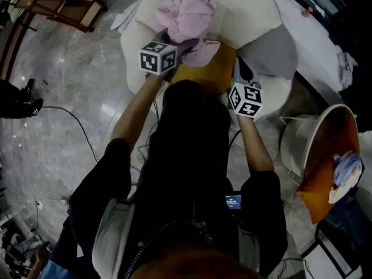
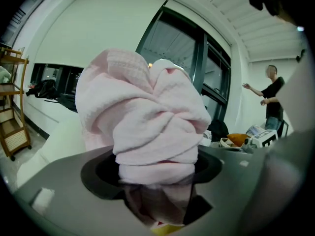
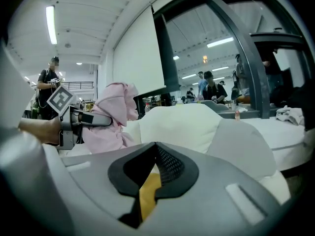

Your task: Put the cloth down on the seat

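A bunched pink cloth [image 1: 189, 16] hangs over a white armchair [image 1: 256, 16] that has an orange seat cushion [image 1: 209, 74]. My left gripper [image 1: 186, 45] is shut on it. In the left gripper view the cloth [image 2: 147, 122] fills the middle and is pinched between the jaws of the left gripper [image 2: 157, 173]. My right gripper [image 1: 241, 74] is low at the chair's right side, just above the orange cushion. In its own view the right gripper [image 3: 156, 149] has its pads meeting with nothing between them. The cloth [image 3: 110, 117] and the left gripper [image 3: 74, 117] show at the left of that view.
A grey cushion [image 1: 273, 54] lies on the chair's right arm. A round bin [image 1: 325, 156] with an orange lining and some cloths stands on the floor at the right. A wooden rack [image 1: 58, 4] is at the far left, and a cable [image 1: 75, 121] runs over the marble floor.
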Demonstrator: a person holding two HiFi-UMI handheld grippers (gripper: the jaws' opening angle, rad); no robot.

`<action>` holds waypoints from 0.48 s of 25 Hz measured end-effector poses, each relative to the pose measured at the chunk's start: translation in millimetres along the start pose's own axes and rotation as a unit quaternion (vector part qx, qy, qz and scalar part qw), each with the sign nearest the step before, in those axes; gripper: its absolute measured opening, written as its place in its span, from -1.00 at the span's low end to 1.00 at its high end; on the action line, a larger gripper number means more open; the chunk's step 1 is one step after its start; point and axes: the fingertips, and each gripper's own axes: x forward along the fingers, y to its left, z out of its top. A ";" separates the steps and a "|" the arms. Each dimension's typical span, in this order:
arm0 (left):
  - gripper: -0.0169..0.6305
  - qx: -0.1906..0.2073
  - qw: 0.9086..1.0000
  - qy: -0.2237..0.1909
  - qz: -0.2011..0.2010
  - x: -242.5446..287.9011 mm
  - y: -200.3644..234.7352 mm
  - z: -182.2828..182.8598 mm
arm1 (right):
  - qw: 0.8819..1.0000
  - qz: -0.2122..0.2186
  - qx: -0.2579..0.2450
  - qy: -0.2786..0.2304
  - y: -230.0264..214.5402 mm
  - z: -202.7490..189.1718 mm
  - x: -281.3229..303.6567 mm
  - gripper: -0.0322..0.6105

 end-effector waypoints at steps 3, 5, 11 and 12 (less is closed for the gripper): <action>0.17 0.010 1.000 0.008 -0.005 10.8 5.8 -20.3 | 1.000 -0.002 0.006 -0.001 -4.2 -18.7 5.5 -0.89; 0.17 0.016 1.000 0.014 -0.009 21.1 7.4 -28.7 | 1.000 -0.006 0.009 -0.004 -10.4 -25.0 8.2 -0.89; 0.17 0.016 0.998 0.057 -0.023 44.7 4.9 -73.7 | 1.000 -0.013 0.020 0.000 -18.7 -54.6 3.5 -0.89; 0.17 0.015 0.998 0.065 -0.022 47.7 4.0 -85.9 | 1.000 -0.014 0.022 0.006 -19.9 -62.4 0.5 -0.89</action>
